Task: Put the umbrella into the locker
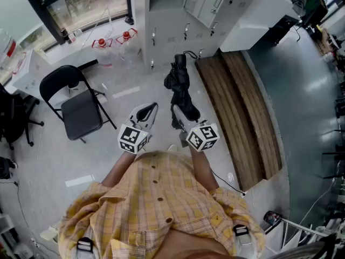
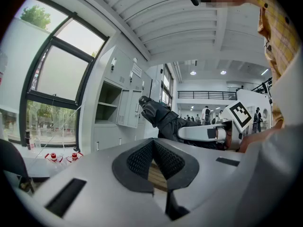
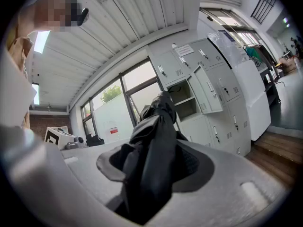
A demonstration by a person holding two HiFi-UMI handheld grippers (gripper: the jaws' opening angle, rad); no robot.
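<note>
**Risks.**
- Left gripper (image 1: 150,111), lower centre-left of the head view: the jaws are clenched on nothing. It sits idle beside the load, so no second grip steadies it.
- Right gripper (image 1: 183,115), just to its right: the jaws are clamped round the near end of the folded black umbrella (image 1: 179,85). The umbrella sticks out toward the locker (image 3: 182,103) at top centre and is not yet inside.
- The grip looks to sit on loose fabric (whether the shaft is caught too, I cannot tell). I judge the far end could droop or slide.
- A sagging tip could strike the compartment's shelf or the half-open door (image 3: 207,91) instead of entering.
- Dangling folds may snag on the edge.

**Surface and room.**
- Upper left: a window (image 1: 81,4), with red-capped bottles (image 1: 101,43) below it.
- Left: a black folding chair (image 1: 81,112) on a smooth, faintly glossy grey floor (image 1: 48,155).
- Top centre: a bank of grey lockers.
- Right: a long wooden bench (image 1: 242,107) running diagonally, well apart from the chair.
</note>
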